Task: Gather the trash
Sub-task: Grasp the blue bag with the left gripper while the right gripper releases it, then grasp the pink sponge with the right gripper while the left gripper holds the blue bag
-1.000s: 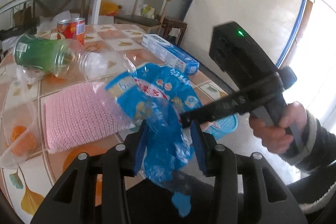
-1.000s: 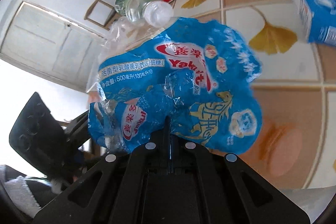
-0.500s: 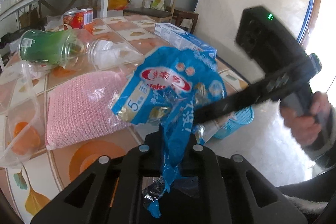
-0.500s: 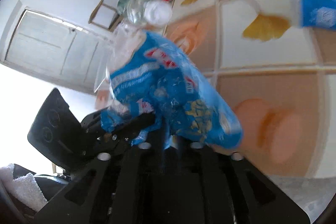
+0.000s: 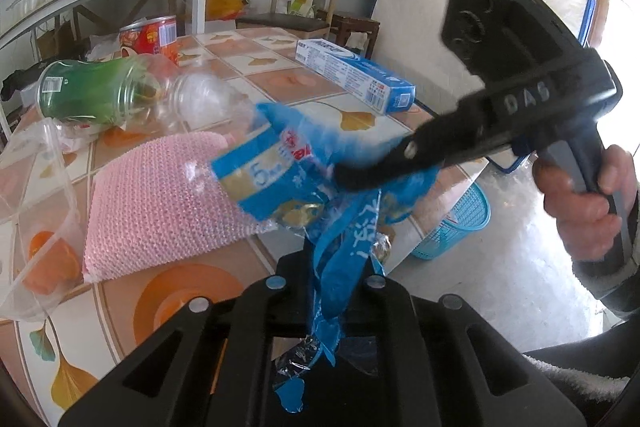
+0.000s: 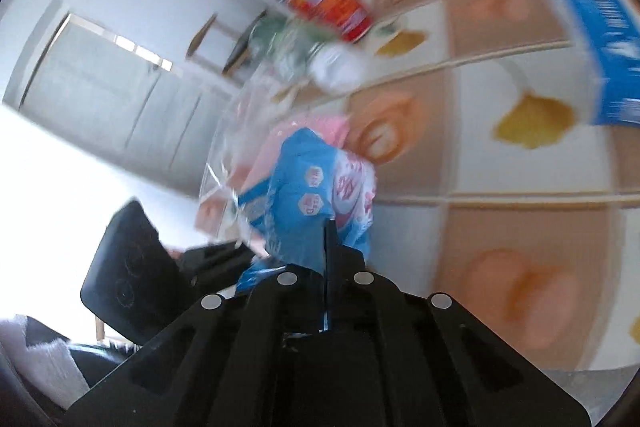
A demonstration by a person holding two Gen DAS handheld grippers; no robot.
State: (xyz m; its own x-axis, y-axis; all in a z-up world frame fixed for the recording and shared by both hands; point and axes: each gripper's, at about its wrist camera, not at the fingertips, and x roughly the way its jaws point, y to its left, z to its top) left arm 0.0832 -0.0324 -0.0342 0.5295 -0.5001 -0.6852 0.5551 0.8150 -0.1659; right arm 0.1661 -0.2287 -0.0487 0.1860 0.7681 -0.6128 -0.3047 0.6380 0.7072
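A crumpled blue snack wrapper (image 5: pixel 280 179) hangs over the tiled table's near edge. My left gripper (image 5: pixel 338 259) is shut on its lower tail, which trails down between the fingers. From the right, my right gripper (image 5: pixel 348 179) reaches across the wrapper's upper part, held by a hand (image 5: pixel 584 199). In the right wrist view its jaws (image 6: pixel 330 231) are closing to a thin slit, and the wrapper (image 6: pixel 304 195) bunches at their tips, pinched there. A blue mesh waste basket (image 5: pixel 460 223) stands on the floor beyond the table's corner.
On the table (image 5: pixel 280 79) lie a pink knitted cloth (image 5: pixel 160 203), a green jar on its side (image 5: pixel 88 91), a clear bottle (image 5: pixel 192 99), a red can (image 5: pixel 150 35), a blue-white box (image 5: pixel 352 75) and a clear plastic tub (image 5: pixel 32 207). Chairs and a shelf stand behind.
My left gripper closed on the wrapper's tail. The right gripper let go, then shut again higher on the wrapper, which now bunches up narrower between the two.
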